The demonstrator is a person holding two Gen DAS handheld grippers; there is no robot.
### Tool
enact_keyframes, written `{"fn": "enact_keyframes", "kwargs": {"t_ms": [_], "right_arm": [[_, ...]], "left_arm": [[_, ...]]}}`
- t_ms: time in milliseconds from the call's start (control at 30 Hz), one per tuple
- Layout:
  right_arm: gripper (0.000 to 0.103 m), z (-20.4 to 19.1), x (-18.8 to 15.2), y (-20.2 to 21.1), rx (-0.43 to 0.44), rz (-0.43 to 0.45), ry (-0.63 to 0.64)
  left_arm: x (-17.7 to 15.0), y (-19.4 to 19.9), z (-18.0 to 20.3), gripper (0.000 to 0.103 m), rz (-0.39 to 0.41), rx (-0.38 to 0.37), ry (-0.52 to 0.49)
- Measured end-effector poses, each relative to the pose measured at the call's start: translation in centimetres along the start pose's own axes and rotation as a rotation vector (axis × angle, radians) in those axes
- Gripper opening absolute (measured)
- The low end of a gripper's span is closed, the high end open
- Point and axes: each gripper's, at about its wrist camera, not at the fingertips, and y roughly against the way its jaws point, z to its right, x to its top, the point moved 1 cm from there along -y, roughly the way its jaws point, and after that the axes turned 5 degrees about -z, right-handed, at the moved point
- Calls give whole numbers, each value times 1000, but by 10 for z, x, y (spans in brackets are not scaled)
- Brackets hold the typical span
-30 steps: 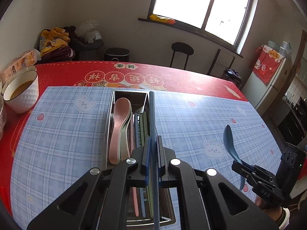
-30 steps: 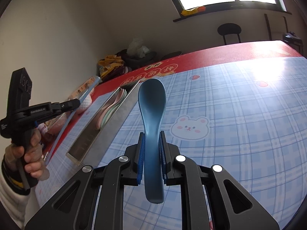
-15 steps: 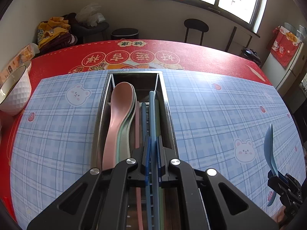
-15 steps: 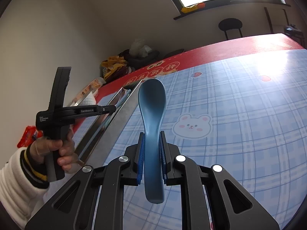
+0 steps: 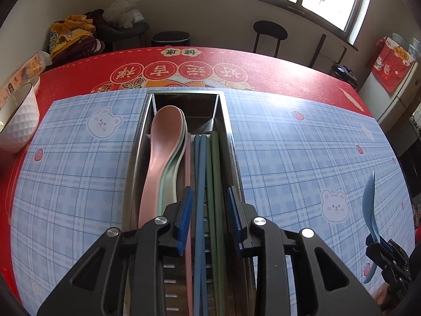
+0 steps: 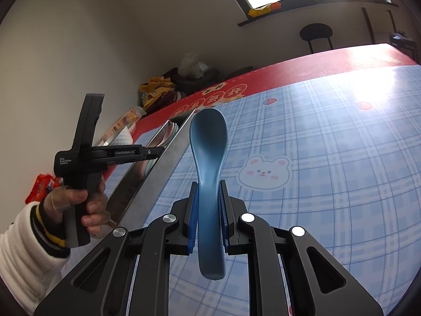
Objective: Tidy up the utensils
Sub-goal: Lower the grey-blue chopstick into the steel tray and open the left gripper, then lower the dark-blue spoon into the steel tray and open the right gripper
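A long steel utensil tray [image 5: 144,121] lies on the blue plaid mat. It holds a pink spoon [image 5: 164,142] stacked on a green one, and blue chopsticks [image 5: 200,173], green chopsticks [image 5: 216,173] and a pink one. My left gripper [image 5: 209,197] is open just above the tray, its jaws either side of the blue chopsticks, holding nothing. It also shows in the right wrist view [image 6: 155,152]. My right gripper [image 6: 208,192] is shut on a blue spoon [image 6: 209,144], held above the mat right of the tray [image 6: 168,158]. The spoon also shows in the left wrist view [image 5: 369,205].
A white bowl [image 5: 18,115] stands at the mat's left edge on the red tablecloth [image 5: 263,60]. Snack packets [image 6: 42,187] lie at the table's left side. A stool [image 5: 269,34] and a bin [image 5: 171,38] stand beyond the table's far edge.
My left gripper moved down over the tray, opened and let go of the blue chopstick, which now lies in the tray. My right gripper still holds the blue spoon.
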Motion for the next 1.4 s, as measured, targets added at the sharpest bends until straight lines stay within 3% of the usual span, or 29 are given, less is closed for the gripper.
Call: {"fn": "enact_keyframes", "kwargs": {"t_ms": [100, 167, 267, 333, 400, 500, 633, 967, 1133, 1267, 1400], "right_arm": [[15, 1, 0, 0, 2, 1, -1], [15, 0, -1, -1, 3, 0, 2], [15, 1, -1, 0, 4, 1, -2], [15, 2, -1, 0, 5, 2, -7], [15, 2, -2, 0, 5, 1, -9], [15, 1, -2, 0, -2, 0, -8], [15, 2, -1, -3, -34, -4, -24], [15, 4, -2, -4, -136, 4, -52], [15, 2, -2, -9, -222, -18, -60], [15, -6, 3, -21, -306, -82, -41], [15, -19, 16, -23, -292, -71, -44]], "left_arm": [[-12, 23, 4, 47, 90, -1, -34], [-23, 37, 8, 48, 147, 20, -75], [-42, 54, 8, 58, 214, 27, -125], [-57, 64, 4, 75, 265, 45, -149], [-70, 71, -4, 86, 313, 53, -154], [-82, 75, -17, 91, 337, 49, -158], [-91, 74, -33, 96, 364, 46, -154], [-98, 87, -69, 97, 398, -113, -41], [-100, 100, -72, 97, 419, -95, -40], [-104, 109, -73, 97, 441, -132, -26], [-105, 114, -67, 97, 459, -101, -51]]}}
